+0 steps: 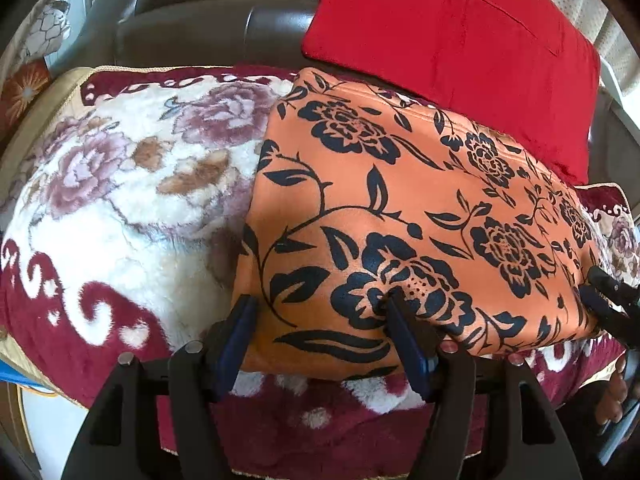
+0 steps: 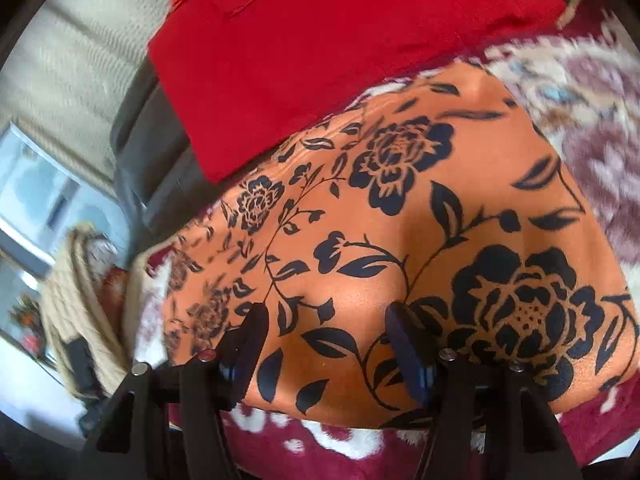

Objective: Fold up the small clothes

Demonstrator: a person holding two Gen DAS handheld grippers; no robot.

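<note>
An orange cloth with a black flower print [image 1: 400,200] lies folded flat on a plush blanket; the right wrist view shows the same orange cloth [image 2: 380,240]. My left gripper [image 1: 320,314] stands open over the cloth's near left corner. One finger sits at the cloth's left edge and the other over a black flower, with nothing pinched between them. My right gripper [image 2: 326,318] is open above the cloth's near edge, its jaws wide apart and empty. In the left wrist view the right gripper [image 1: 612,300] shows at the cloth's right corner, with a hand [image 1: 616,392] behind it.
The plush blanket [image 1: 132,192] is white and maroon with pink flowers and covers a dark leather sofa [image 1: 200,20]. A red fabric piece [image 1: 460,48] lies behind the orange cloth, overlapping its far edge [image 2: 320,60]. A curtain and window [image 2: 60,120] are off to the side.
</note>
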